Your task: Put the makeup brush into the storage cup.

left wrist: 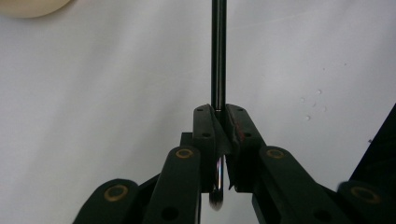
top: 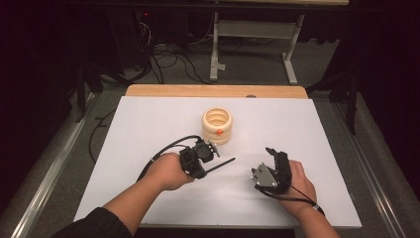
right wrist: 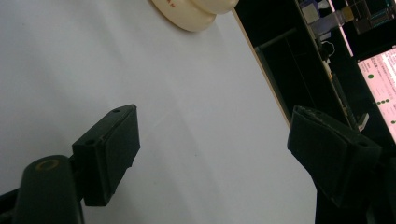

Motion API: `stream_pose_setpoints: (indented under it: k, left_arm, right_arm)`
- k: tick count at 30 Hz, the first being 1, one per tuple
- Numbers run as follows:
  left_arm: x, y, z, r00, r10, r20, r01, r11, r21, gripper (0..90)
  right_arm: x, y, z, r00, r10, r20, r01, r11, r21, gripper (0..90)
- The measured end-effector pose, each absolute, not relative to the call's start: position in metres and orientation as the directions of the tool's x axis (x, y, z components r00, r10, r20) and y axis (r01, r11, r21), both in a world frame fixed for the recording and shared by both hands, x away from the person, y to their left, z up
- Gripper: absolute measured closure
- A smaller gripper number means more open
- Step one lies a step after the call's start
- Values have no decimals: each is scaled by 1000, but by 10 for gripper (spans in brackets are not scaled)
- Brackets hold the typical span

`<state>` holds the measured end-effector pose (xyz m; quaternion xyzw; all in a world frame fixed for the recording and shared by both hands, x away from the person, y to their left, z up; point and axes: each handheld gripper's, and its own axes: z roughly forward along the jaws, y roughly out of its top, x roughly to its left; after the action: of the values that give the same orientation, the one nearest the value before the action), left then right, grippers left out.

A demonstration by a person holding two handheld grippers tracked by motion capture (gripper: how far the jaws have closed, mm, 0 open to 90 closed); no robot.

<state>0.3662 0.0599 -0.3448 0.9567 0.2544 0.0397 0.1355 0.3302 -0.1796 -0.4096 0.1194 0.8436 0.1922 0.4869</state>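
My left gripper (top: 202, 171) is shut on a thin black rod (top: 221, 165) that sticks out to the right, low over the white board (top: 148, 129). In the left gripper view the rod (left wrist: 218, 56) runs straight up from between the closed pads, with my left gripper (left wrist: 219, 116) clamped on its lower end. My right gripper (top: 276, 153) stands open to the right of the rod's tip, nothing between its pads. In the right gripper view its jaws stand wide apart around my right gripper's (right wrist: 212, 121) bare patch of board.
A cream ribbed round container (top: 217, 125) with an orange dot stands at the board's middle back, also seen as the container (left wrist: 32, 7) and container (right wrist: 191, 16). A wooden table edge (top: 213, 90) lies behind the board. Cables and a metal frame (top: 257, 29) are beyond.
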Motion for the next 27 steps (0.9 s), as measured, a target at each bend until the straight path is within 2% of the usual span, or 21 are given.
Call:
stream_pose_setpoints:
  k: [6, 10, 18, 27]
  left_arm:
    - [367, 56, -344, 875, 485, 10, 463, -842, 276, 833]
    - [366, 53, -344, 878, 479, 14, 457, -846, 273, 833]
    - [367, 47, -346, 886, 463, 21, 442, -857, 264, 833]
    - [366, 38, -347, 905, 424, 44, 402, -882, 246, 833]
  right_arm:
    - [328, -175, -414, -500, 307, -810, -16, 932, 363, 267]
    - [326, -174, -415, -502, 296, -813, -30, 933, 358, 367]
    - [324, -170, -419, -491, 208, -846, -81, 956, 282, 468]
    - [323, -167, -423, -493, 194, -848, -79, 961, 266, 571]
